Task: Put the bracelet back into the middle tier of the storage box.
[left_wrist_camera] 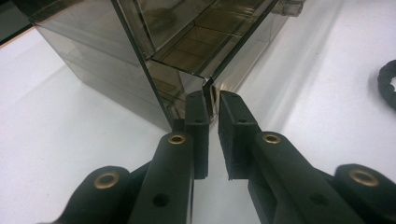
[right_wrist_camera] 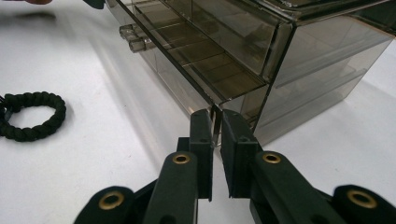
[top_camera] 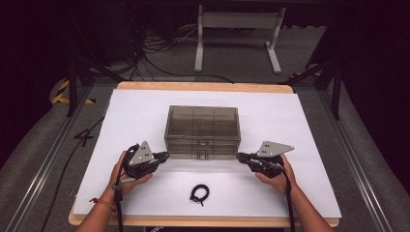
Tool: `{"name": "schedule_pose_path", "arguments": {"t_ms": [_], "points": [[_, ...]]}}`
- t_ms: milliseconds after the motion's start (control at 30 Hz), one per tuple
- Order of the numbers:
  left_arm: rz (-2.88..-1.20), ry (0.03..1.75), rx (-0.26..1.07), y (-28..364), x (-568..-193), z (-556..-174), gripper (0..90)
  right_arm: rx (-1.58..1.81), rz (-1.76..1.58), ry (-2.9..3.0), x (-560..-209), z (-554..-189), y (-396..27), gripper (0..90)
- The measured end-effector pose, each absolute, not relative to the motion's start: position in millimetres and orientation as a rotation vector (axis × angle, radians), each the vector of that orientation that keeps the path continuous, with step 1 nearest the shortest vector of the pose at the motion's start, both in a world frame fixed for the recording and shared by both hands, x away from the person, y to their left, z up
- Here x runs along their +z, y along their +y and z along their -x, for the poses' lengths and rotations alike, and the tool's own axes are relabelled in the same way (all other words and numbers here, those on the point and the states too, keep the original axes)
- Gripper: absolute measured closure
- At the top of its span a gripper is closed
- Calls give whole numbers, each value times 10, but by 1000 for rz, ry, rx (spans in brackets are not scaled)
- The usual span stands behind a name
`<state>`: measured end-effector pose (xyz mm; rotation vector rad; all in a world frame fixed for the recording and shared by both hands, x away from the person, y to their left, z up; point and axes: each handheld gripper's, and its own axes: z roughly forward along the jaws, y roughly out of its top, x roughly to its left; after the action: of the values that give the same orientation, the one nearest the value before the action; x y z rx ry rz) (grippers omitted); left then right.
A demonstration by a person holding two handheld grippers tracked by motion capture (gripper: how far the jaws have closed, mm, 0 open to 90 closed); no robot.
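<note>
The left gripper has its jaws drawn nearly together, the pads clamped on the thin front corner edge of a drawer that sticks out a little from the smoky see-through plastic box. The right gripper is the same: its jaws are almost closed and pinch the opposite front corner of that drawer, with only the thin plastic wall between the pads. In the high view the left gripper sits at the box's near left corner and the right gripper at its near right corner, each held in a hand, the left hand and the right hand, with forearms coming up from the near edge. The box therefore lies straight ahead of and between the two grippers, its front with small handles facing the person. Behind the grippers, on the person's side and about midway between them, a black braided bracelet lies flat on the white board; it is apart from both grippers and from the box. In the right gripper view the bracelet lies off to the left of the jaws. The white board rests on a wooden table.
</note>
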<state>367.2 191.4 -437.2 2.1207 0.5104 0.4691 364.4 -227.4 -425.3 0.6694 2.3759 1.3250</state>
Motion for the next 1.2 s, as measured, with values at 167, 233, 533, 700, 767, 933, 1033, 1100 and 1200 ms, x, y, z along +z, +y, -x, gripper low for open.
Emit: {"name": "schedule_pose_path", "arguments": {"t_ms": [167,233,533,700,767,933,1033,1100,1200], "points": [[-2121,501,463,1929,-4375,-3667,828,1333,-662,2383,-4255,-3645,-2279,849],[-2125,499,463,1935,-4372,-3667,828,1335,-656,2386,-4255,-3643,-2280,849],[-2132,469,446,1945,-4367,-3637,824,1339,-640,2401,-4250,-3610,-2290,850],[-2136,461,441,1954,-4364,-3619,821,1338,-629,2406,-4248,-3590,-2295,851],[-2138,459,436,1952,-4363,-3610,823,1337,-626,2409,-4247,-3585,-2297,851],[-2143,454,443,1951,-4359,-3590,824,1338,-618,2413,-4246,-3572,-2302,851],[-2148,448,436,1953,-4354,-3573,824,1333,-610,2417,-4243,-3560,-2305,851],[-2149,451,436,1952,-4353,-3563,825,1334,-608,2420,-4242,-3552,-2305,851],[-2155,454,435,1954,-4346,-3554,826,1336,-604,2419,-4247,-3541,-2303,851]]}}
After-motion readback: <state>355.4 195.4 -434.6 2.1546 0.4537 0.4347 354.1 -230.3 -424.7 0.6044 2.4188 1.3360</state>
